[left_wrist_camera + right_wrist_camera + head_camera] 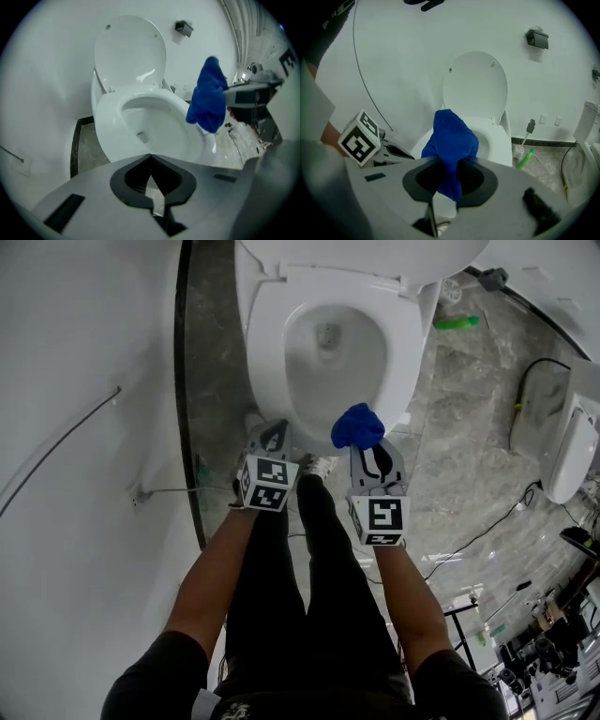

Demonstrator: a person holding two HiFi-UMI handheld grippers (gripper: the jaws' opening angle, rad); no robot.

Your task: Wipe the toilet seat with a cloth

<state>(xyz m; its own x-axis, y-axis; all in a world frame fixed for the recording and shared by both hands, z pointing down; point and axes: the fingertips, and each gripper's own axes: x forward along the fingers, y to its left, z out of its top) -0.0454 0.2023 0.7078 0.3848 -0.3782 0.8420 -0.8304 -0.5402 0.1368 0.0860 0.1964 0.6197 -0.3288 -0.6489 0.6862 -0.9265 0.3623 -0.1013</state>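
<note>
A white toilet stands ahead with its lid [130,49] raised and its seat [267,352] down over the bowl. A blue cloth [357,426] is bunched up in my right gripper [367,448], which is shut on it just above the seat's front right rim. In the right gripper view the blue cloth [451,145] sticks up from between the jaws. My left gripper [274,434] hovers at the seat's front left edge; its jaws meet tip to tip with nothing between them. The left gripper view shows the blue cloth [208,97] hanging at the right over the seat [110,129].
A white wall [84,381] runs close along the left, edged by a dark strip. A green bottle [457,322] lies on the marbled floor right of the toilet, near a brush holder [518,151]. Another white fixture [572,442] and cables sit at the far right. The person's legs stand below me.
</note>
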